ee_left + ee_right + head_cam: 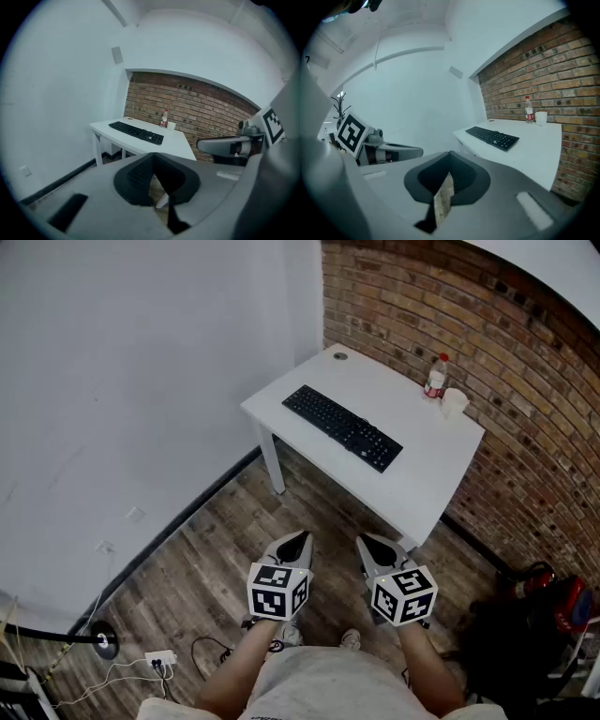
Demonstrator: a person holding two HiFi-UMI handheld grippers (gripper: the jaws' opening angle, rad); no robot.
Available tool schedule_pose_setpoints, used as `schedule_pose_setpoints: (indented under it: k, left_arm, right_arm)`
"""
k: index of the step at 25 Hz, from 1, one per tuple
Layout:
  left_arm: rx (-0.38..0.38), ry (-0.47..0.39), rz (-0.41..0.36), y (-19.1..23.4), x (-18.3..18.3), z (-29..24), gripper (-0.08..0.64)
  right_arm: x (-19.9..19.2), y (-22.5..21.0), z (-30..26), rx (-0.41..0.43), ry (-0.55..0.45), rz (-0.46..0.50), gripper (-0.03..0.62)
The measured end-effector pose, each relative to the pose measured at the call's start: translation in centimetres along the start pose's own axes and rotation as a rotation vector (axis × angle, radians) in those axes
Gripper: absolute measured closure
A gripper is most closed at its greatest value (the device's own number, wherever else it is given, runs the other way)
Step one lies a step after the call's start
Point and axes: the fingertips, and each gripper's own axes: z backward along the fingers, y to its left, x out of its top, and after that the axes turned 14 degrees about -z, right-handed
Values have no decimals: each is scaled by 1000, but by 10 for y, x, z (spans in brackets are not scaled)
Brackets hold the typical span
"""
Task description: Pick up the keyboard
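A black keyboard (342,427) lies slanted on the white table (281,399) by the brick wall; it also shows in the left gripper view as the keyboard (136,131) and in the right gripper view as the keyboard (492,136). My left gripper (298,538) and right gripper (367,542) hang side by side over the wooden floor, well short of the table. Both are shut with nothing between their jaws, and both point toward the table.
A red-capped bottle (435,377) and a white cup (454,401) stand at the table's far right corner. A cable hole (339,356) sits at the far left corner. A power strip with cables (159,658) lies on the floor at left; dark bags (530,615) at right.
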Motion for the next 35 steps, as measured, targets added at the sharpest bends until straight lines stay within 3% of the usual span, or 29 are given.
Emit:
schedule_pose_setpoints:
  k: [7, 20, 26, 35]
  left_arm:
    - [-22, -8, -5, 27, -3, 2, 568]
    - [-61, -9, -9, 117, -10, 5, 568]
    - [-75, -16, -4, 137, -2, -15, 566]
    - [-62, 27, -18, 169, 18, -90, 566]
  right_arm:
    - [-3, 11, -20, -24, -27, -38, 588]
    - [4, 49, -90, -81, -62, -56, 588]
    - [15, 38, -112, -99, -72, -74, 588]
    - [51, -20, -172, -91, -71, -125, 588]
